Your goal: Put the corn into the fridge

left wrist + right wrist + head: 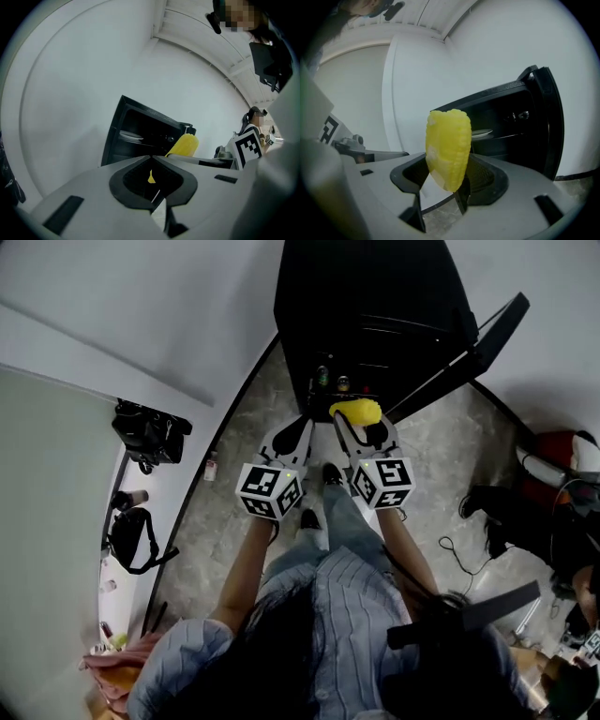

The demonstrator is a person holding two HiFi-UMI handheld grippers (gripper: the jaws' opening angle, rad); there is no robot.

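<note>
Clamping the corn in the right gripper, pinching the cob by its lower end and leaving most of it sticking up, slightly tilted, above the jaws. Holding it out in the air just in front of the fridge, not yet inside, hovering over the stone-patterned floor. Facing a small black cabinet here, with its door swung wide open to the right. Looking past the corn in the right gripper view and catching a pale plate lying on a shelf inside the dark interior. Spotting from the head view two small containers standing just inside the opening, too small for telling what kind. Carrying the left gripper just beside the right one, roughly level with it, also pointing toward the open fridge. Pressing the left jaws together, tips meeting, with only a tiny yellow sliver showing in the hollow between the pads, and not being able to tell what it is. Seeing the corn again in the left gripper view, off to the right and in front of the fridge opening. Standing right behind both grippers, arms stretched forward, in a striped shirt and jeans. Noting a black bag well off to the left.
</note>
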